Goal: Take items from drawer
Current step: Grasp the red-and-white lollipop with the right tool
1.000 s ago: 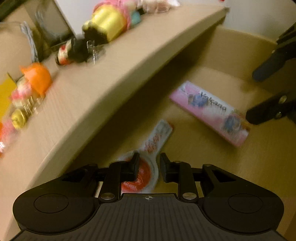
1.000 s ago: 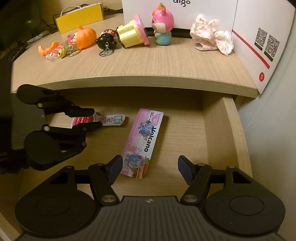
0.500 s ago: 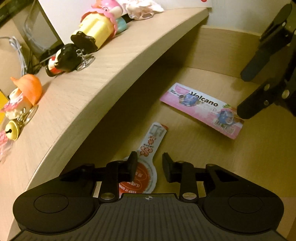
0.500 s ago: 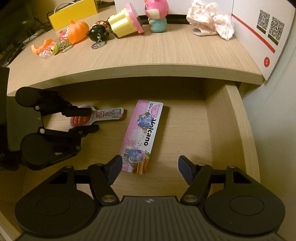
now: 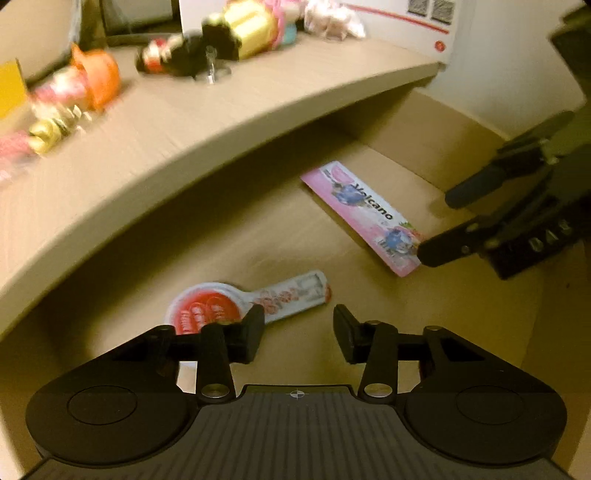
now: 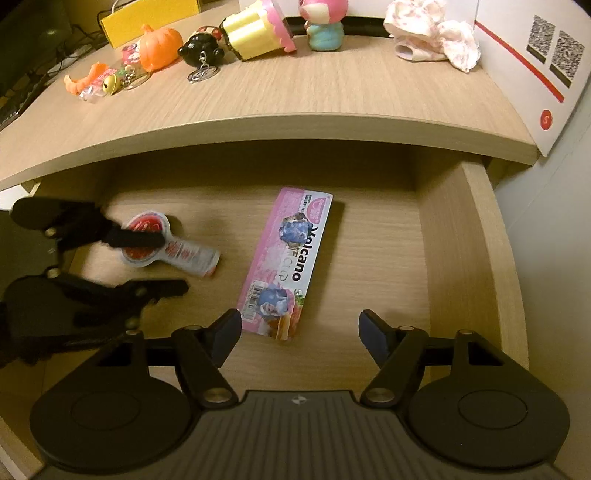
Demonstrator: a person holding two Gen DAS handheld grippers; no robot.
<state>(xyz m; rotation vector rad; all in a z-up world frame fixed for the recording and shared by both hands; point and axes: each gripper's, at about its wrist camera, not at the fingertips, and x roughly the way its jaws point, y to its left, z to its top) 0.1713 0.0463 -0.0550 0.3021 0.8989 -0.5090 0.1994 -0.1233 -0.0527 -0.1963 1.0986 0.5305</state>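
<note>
- Drawer open below desk top; two items on its floor, none lifted.
- Pink packet flat at centre of right-wrist frame, long side running top to bottom, lower end just above right claw.
- Right claw wide, jaws opening a little more, nothing between the pads; packet's lower end just ahead of the gap and not touched.
- Spoon-shaped sachet with red round end at left of frame, well apart from pink packet.
- Left claw wide and opening further, empty; in left-wrist frame, sachet just above and left of the left finger, not between the jaws. In right-wrist frame, one dark finger crosses over the red end; contact cannot be told.
- Upper part of both frames: toys, keychains, yellow box and white cloth lined up on desk top; whether from the drawer cannot be told.
- Judgement: task partway at most; both remaining items yet to be gripped and lifted out. Each claw stands near one item, so a pickup approach appears in hand.
- Risk noted: both items thin and flat against the wood, edges likely hard to catch.
</note>
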